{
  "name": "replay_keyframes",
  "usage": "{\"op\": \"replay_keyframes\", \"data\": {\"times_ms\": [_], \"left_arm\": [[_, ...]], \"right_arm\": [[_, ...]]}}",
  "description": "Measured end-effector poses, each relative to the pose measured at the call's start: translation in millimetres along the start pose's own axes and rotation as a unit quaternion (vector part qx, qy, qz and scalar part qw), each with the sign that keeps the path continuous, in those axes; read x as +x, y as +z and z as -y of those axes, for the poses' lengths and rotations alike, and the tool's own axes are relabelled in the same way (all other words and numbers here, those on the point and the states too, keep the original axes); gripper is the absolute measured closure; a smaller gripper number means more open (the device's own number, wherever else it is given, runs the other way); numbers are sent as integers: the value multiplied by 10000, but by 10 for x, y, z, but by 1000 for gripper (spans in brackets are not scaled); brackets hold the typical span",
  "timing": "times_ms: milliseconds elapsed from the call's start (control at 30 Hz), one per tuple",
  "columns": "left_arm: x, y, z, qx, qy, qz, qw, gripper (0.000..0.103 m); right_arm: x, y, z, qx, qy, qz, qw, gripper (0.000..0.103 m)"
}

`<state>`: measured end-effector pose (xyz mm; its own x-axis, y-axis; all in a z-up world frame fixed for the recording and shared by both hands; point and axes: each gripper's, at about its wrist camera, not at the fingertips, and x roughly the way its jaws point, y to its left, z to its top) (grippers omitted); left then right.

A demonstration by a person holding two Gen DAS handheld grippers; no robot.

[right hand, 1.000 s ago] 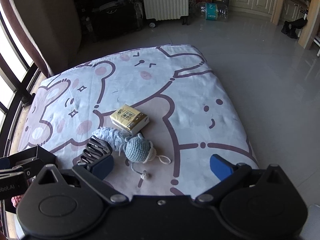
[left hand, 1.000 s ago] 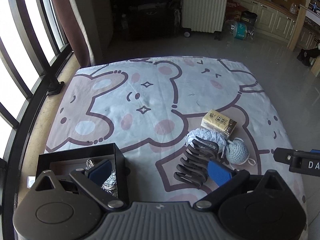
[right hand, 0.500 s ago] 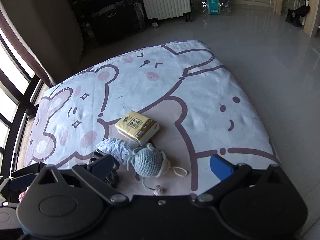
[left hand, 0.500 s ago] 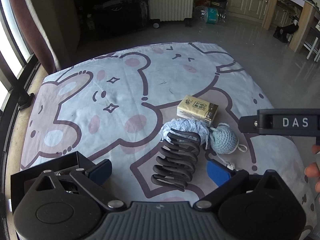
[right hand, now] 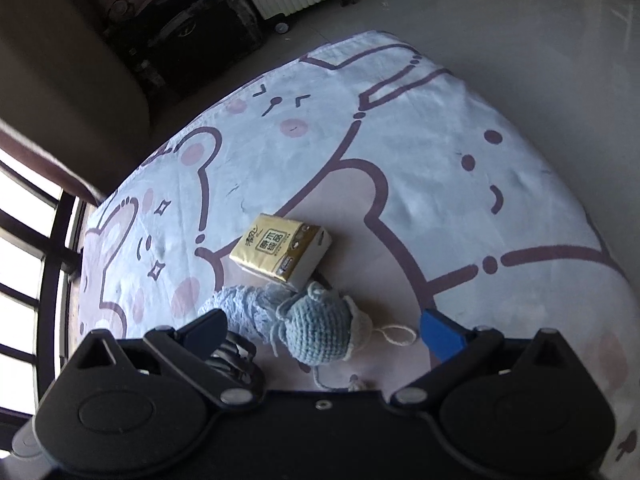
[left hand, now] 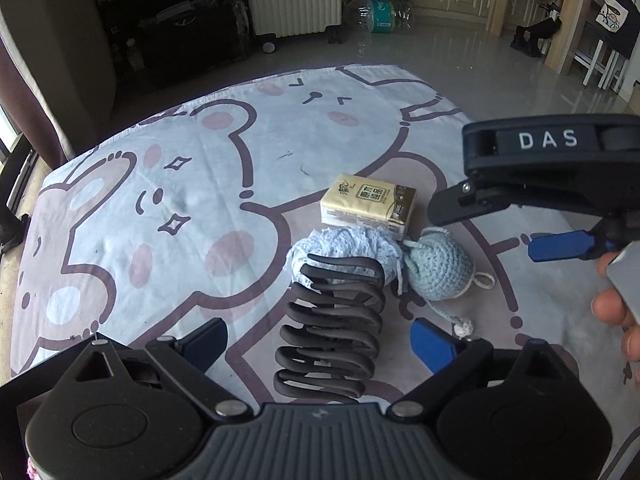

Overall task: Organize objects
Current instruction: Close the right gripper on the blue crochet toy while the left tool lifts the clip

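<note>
Left wrist view: left gripper (left hand: pixel 320 342), fingers spread wide and empty, poised over black coiled hair clip (left hand: pixel 332 326) on cartoon-print blanket (left hand: pixel 160 184). Tissue pack (left hand: pixel 368 204) lies just beyond the clip; pale blue knit piece (left hand: pixel 344 246) touches the clip's far end; crocheted pouch (left hand: pixel 436 268) sits just beside the clip, on its right. Right gripper (left hand: pixel 560 244) hovers right of the clip, fingers apart. Right wrist view: right gripper (right hand: pixel 324 330), fingers open, nothing held, directly above crocheted pouch (right hand: pixel 320 328); tissue pack (right hand: pixel 282 252) beyond the pouch. Judgement: all four items loose, none gathered; sorting mostly ahead.
</note>
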<state>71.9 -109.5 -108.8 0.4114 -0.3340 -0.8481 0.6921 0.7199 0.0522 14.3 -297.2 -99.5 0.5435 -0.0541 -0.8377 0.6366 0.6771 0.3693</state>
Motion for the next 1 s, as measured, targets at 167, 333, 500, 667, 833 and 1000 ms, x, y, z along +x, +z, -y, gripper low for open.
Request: {"op": "replay_keyframes", "data": {"times_ms": [167, 333, 500, 667, 833, 1000], "left_arm": [[149, 24, 47, 78, -49, -121, 9999, 7], [277, 42, 56, 66, -93, -296, 9995, 13], [355, 66, -43, -235, -299, -500, 9980, 37], [347, 51, -235, -791, -597, -624, 9931, 37], [302, 29, -289, -847, -594, -711, 9921, 37], [237, 16, -264, -848, -645, -794, 9911, 37]], "right_arm": [[114, 31, 137, 498, 53, -135, 9987, 3], [226, 32, 146, 603, 209, -419, 9971, 15], [298, 21, 58, 501, 282, -564, 9968, 19], [351, 16, 9, 381, 37, -514, 9979, 27], [399, -4, 28, 386, -116, -624, 9972, 44], [349, -3, -51, 169, -176, -646, 9976, 49]]}}
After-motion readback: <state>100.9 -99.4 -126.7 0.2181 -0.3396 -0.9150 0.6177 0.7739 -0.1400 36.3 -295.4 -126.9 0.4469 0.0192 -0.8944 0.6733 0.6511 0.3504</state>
